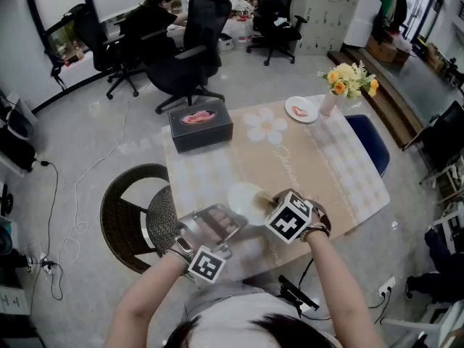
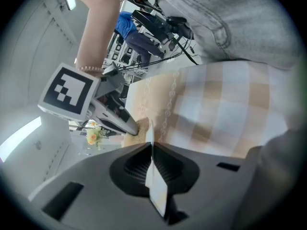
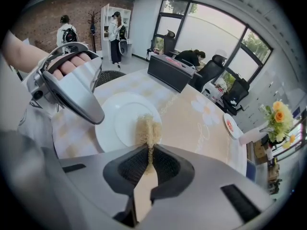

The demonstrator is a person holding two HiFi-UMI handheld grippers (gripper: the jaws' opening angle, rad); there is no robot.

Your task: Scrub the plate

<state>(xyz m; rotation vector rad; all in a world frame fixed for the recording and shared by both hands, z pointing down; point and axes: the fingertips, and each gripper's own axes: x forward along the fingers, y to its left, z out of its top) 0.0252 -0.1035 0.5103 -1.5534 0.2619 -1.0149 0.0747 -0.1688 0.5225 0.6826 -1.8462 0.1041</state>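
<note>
At the far left of the head view we see a round wicker chair (image 1: 136,216) drawn up beside the table (image 1: 326,167), which wears a beige checked cloth. A black tissue box (image 1: 201,124) sits on the table's far left part.

Near the front edge, our left gripper (image 2: 152,152) is clenched on the rim of the white plate (image 3: 122,126). In the left gripper view the rim runs edge-on as a thin white strip between the two ribbed pads, and both jaws press against it. The plate lies flat on the cloth at the near side of the table, roughly midway along that edge.

Just to the right, our right gripper (image 3: 149,153) grasps a small brush (image 3: 148,131) by its pale wooden handle. The jaws close on the handle where the twisted stem begins. The tan bristles stick out ahead of the jaws and rest on the plate's inner well, near its closest rim.

Further right and towards the back, we see a small white plate (image 1: 301,109) holding something pink. Next to it stands a vase of yellow and orange flowers (image 1: 351,80). A blue chair (image 1: 370,145) is tucked against the table's right side.
</note>
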